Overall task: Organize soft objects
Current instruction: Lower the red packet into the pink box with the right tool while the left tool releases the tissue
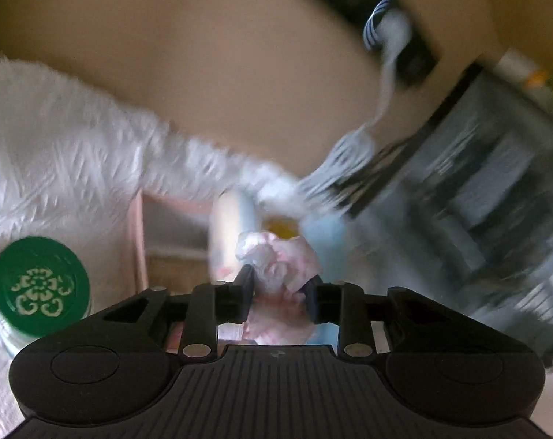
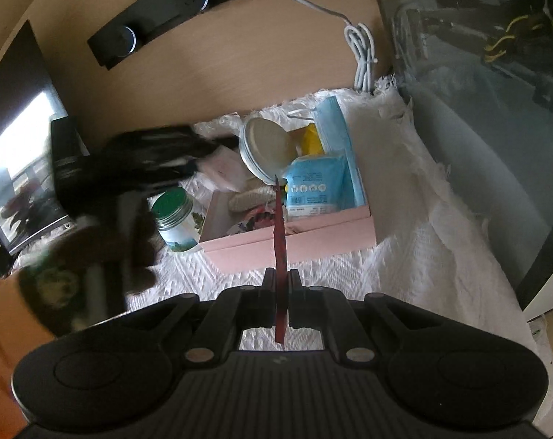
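My left gripper (image 1: 280,285) is shut on a crumpled pink-and-white soft packet (image 1: 280,259) and holds it above the pink box (image 1: 139,241); this view is blurred by motion. My right gripper (image 2: 281,289) is shut on a thin dark red flat packet (image 2: 280,241), seen edge-on, in front of the pink box (image 2: 294,243). The box holds a round beige compact (image 2: 265,142), a blue wipes pack (image 2: 313,186), a blue face mask (image 2: 335,120), a yellow item (image 2: 311,141) and small soft pieces. The left gripper shows blurred at the left of the right wrist view (image 2: 144,161).
A jar with a green lid (image 1: 38,287) (image 2: 174,212) stands left of the box on a white textured cloth (image 2: 404,256). A white coiled cable (image 2: 360,55) hangs on the wooden back panel. A glass-sided computer case (image 2: 477,91) stands to the right. A black box (image 2: 66,153) stands at the left.
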Available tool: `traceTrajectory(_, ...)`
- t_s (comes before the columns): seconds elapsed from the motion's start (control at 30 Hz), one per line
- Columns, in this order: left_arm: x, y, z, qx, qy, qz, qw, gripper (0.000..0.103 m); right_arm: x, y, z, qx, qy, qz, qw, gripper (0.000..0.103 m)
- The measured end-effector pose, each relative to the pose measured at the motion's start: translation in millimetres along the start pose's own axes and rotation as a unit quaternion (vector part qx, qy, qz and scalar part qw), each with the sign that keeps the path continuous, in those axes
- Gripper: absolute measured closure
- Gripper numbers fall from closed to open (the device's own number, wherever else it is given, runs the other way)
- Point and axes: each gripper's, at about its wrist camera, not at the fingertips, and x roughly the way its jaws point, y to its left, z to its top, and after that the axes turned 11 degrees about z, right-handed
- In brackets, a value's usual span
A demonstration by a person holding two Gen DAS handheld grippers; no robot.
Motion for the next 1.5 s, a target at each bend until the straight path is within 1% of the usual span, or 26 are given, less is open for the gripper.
traceTrajectory(0.07, 16.2, -6.5, -7.2, 0.036, 0.015, 0.029, 0.9988, 0.071, 3.7, -2.0, 0.1, 0.002, 0.005, -0.006, 1.0, 0.097)
traceTrajectory(0.13, 24.3, -12.4, -15.1, 0.076, 0.008, 0.053, 0.9956, 0.071, 5.1, -6.8, -0.1, 0.005, 0.009, -0.015, 1.0, 0.097)
traceTrajectory(0.17, 26.8, -12.8, -18.1, 0.088, 0.003, 0.064, 0.9941, 0.07, 5.0, -10.1, 0.4, 0.005, 0.008, -0.019, 1.0, 0.097)
traceTrajectory(0.2, 28.9, -11.1, -19.9, 0.088, 0.001, 0.066, 0.994, 0.068, 4.1, -12.7, 0.8, 0.005, 0.006, -0.023, 1.0, 0.097)
traceTrajectory(0.27, 29.1, -3.5, -20.5, 0.074, 0.0, 0.057, 0.9957, 0.067, 3.5, -16.9, 3.3, 0.003, -0.001, -0.03, 1.0, 0.097)
traceTrajectory(0.37, 18.4, -2.1, -28.4, 0.079, -0.017, 0.046, 0.9956, 0.067, 5.3, -15.5, 13.8, -0.005, -0.008, -0.036, 0.999, 0.097)
traceTrajectory(0.43, 16.0, -0.5, -30.6, 0.086, -0.014, 0.038, 0.9954, 0.067, 8.6, -8.6, 27.4, -0.019, -0.012, -0.03, 0.999, 0.097)
traceTrajectory(0.53, 16.3, -0.5, -30.9, 0.097, -0.01, 0.037, 0.9945, 0.067, 18.2, 9.5, 56.2, -0.056, -0.023, -0.008, 0.998, 0.097)
traceTrajectory(0.6, 15.3, 0.5, -31.9, 0.103, -0.012, 0.035, 0.994, 0.067, 31.3, 23.3, 78.9, -0.074, -0.029, 0.013, 0.997, 0.097)
traceTrajectory(0.67, 13.2, -1.0, -33.4, 0.119, -0.015, 0.041, 0.992, 0.067, 48.6, 35.3, 97.6, -0.089, -0.027, 0.034, 0.995, 0.097)
traceTrajectory(0.73, 11.7, -2.5, -36.0, 0.14, -0.02, 0.043, 0.989, 0.067, 74.5, 43.2, 114.3, -0.094, -0.014, 0.06, 0.994, 0.097)
traceTrajectory(0.8, 10.1, -4.7, -39.0, 0.168, -0.024, 0.048, 0.9844, 0.067, 106.8, 41.0, 128.1, -0.073, 0.015, 0.092, 0.993, 0.097)
traceTrajectory(0.83, 9.1, -5.7, -39.8, 0.179, -0.025, 0.05, 0.9823, 0.067, 123.4, 37.7, 131.3, -0.063, 0.03, 0.093, 0.993, 0.097)
traceTrajectory(0.87, 7.9, -5.6, -40.0, 0.187, -0.025, 0.05, 0.9808, 0.067, 137.4, 34.6, 132.0, -0.058, 0.042, 0.083, 0.994, 0.097)
traceTrajectory(0.9, 6.7, -4.7, -39.4, 0.19, -0.024, 0.051, 0.9802, 0.066, 151.3, 30.5, 130.0, -0.058, 0.054, 0.063, 0.995, 0.096)
traceTrajectory(0.97, 5.4, -0.5, -37.3, 0.193, -0.013, 0.05, 0.9799, 0.07, 170.2, 18.4, 124.4, -0.058, 0.065, 0.028, 0.996, 0.095)
traceTrajectory(1.0, 3.7, 1.5, -35.8, 0.192, -0.011, 0.049, 0.9801, 0.074, 176.6, 11.9, 122.3, -0.053, 0.071, 0.022, 0.996, 0.091)
traceTrajectory(1.07, -2.2, 6.2, -32.4, 0.182, -0.011, 0.05, 0.9819, 0.075, 179.5, -1.8, 120.4, -0.036, 0.071, 0.024, 0.997, 0.086)
traceTrajectory(1.1, -6.2, 9.1, -29.9, 0.172, -0.013, 0.05, 0.9837, 0.073, 180.7, -6.1, 119.8, -0.031, 0.071, 0.022, 0.997, 0.084)
traceTrajectory(1.17, -17.2, 15.7, -24.1, 0.144, -0.019, 0.047, 0.9882, 0.073, 183.9, -9.3, 117.0, -0.033, 0.071, 0.017, 0.997, 0.081)
traceTrajectory(1.27, -35.3, 19.3, -17.6, 0.117, -0.025, 0.04, 0.9921, 0.072, 190.8, -15.9, 110.1, -0.029, 0.077, 0.004, 0.997, 0.079)
traceTrajectory(1.4, -54.6, 15.0, -18.2, 0.121, -0.043, 0.042, 0.9908, 0.072, 192.7, -19.5, 103.5, -0.011, 0.074, 0.008, 0.997, 0.079)
traceTrajectory(1.5, -59.9, 16.4, -24.5, 0.121, -0.044, 0.056, 0.9902, 0.072, 192.4, -19.3, 100.5, -0.001, 0.068, 0.009, 0.998, 0.079)
